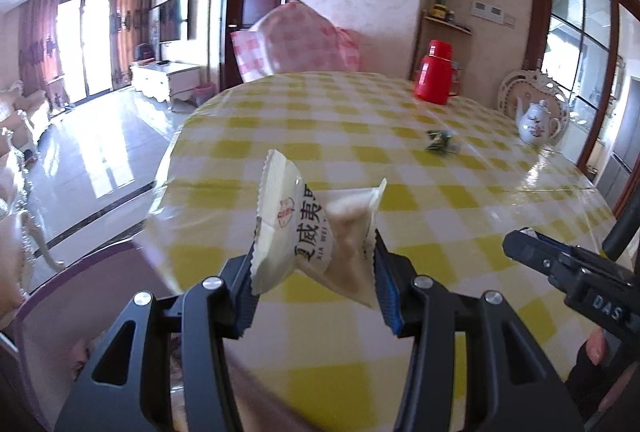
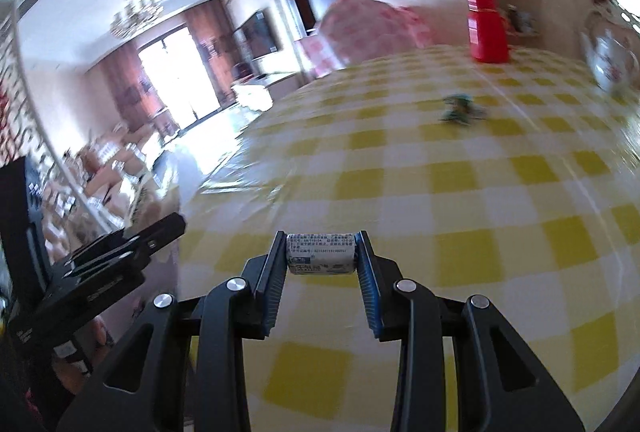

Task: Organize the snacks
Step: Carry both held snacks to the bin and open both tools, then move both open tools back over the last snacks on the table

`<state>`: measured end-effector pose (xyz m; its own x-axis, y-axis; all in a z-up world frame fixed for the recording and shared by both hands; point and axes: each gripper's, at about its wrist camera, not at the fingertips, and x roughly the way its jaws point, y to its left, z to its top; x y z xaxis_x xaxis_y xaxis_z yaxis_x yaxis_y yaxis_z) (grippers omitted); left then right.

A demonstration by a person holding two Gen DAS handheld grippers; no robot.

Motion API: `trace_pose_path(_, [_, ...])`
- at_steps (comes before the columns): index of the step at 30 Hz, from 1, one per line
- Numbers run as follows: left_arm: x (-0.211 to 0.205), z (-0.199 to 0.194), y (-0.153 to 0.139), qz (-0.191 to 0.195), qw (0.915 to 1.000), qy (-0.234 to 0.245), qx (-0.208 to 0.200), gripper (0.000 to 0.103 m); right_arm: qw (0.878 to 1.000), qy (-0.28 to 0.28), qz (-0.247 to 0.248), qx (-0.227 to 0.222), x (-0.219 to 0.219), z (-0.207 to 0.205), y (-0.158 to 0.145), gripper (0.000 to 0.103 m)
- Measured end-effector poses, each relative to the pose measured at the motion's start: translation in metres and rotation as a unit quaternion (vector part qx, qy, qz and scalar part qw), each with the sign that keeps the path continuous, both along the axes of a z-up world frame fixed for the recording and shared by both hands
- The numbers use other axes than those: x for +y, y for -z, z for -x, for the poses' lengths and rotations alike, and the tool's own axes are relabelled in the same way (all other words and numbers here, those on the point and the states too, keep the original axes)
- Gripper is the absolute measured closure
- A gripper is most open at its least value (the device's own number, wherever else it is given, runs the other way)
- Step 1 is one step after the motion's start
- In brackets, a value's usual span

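The left gripper (image 1: 314, 264) is holding a white snack packet (image 1: 308, 228) up above the checked table (image 1: 460, 192), and the right gripper (image 2: 320, 260) is pinching a small wrapped candy (image 2: 320, 253) between its fingers. A green candy (image 1: 440, 143) is lying far out on the table, waiting to be picked up. No box or bowl for snacks is showing, so the job looks only partly done.

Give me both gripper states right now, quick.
Left gripper: closed on a white snack packet, held above the table.
Right gripper: closed on a small wrapped candy.
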<state>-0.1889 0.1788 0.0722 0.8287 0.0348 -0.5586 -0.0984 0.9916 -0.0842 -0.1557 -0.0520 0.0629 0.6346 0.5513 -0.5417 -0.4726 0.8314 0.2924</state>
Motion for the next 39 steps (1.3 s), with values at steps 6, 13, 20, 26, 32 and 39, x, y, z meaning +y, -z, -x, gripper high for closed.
trace_pose_path(6, [0.043,0.02,0.007,-0.013,0.9994,-0.031,0.009,0.053,0.998,-0.062,0.027,-0.011,0.056,0.03,-0.002,0.069])
trace_pose_path(13, [0.086,0.033,0.017,-0.022,0.9962,-0.078,0.031,0.053,0.988,-0.144,0.06,-0.022,0.122,0.067,-0.001,0.069])
trace_pose_path(20, [0.121,0.046,0.016,-0.027,0.991,-0.125,0.04,0.053,0.973,-0.21,0.087,-0.041,0.17,0.101,0.005,0.069])
trace_pose_path(26, [0.137,0.055,0.012,-0.035,0.9869,-0.153,0.039,0.053,0.963,-0.246,0.1,-0.042,0.195,0.116,0.013,0.068])
trace_pose_path(32, [0.145,0.056,0.008,-0.035,0.9843,-0.169,0.037,0.041,0.957,-0.273,0.092,-0.037,0.198,0.121,0.018,0.067])
trace_pose_path(39, [0.14,0.061,0.001,-0.053,0.9804,-0.189,0.013,0.011,0.97,-0.243,0.032,0.003,0.167,0.094,0.011,0.039])
